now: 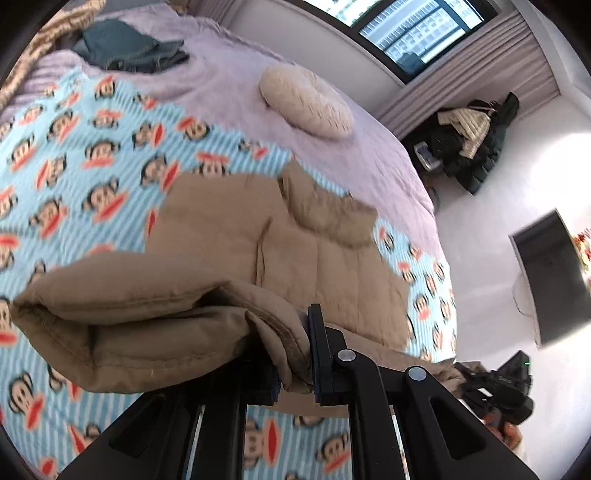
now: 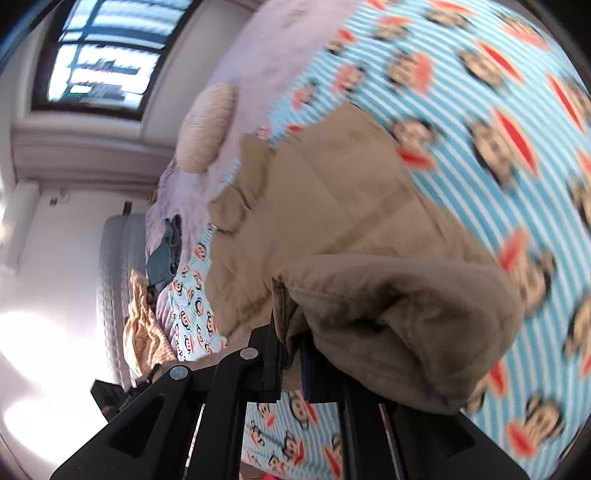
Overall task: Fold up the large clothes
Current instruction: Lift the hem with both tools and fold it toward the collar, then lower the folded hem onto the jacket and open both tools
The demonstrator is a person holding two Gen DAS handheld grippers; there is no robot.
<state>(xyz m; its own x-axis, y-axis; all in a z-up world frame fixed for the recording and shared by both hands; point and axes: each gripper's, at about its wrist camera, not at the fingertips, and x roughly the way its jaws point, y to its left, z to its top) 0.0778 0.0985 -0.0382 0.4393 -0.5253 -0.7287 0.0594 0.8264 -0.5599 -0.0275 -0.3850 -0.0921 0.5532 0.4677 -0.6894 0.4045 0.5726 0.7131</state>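
A tan padded jacket lies on a bed covered with a blue striped monkey-print blanket. My left gripper is shut on a folded tan edge of the jacket and holds it lifted above the bed. In the right wrist view the same jacket stretches away over the blanket. My right gripper is shut on another bunched part of the jacket, which drapes over its right finger and hides it.
A beige round cushion and folded dark jeans lie on the lilac bedspread. A window, dark clothes heaped on the floor and a dark box stand beyond the bed. An orange knit cloth hangs at the bed's edge.
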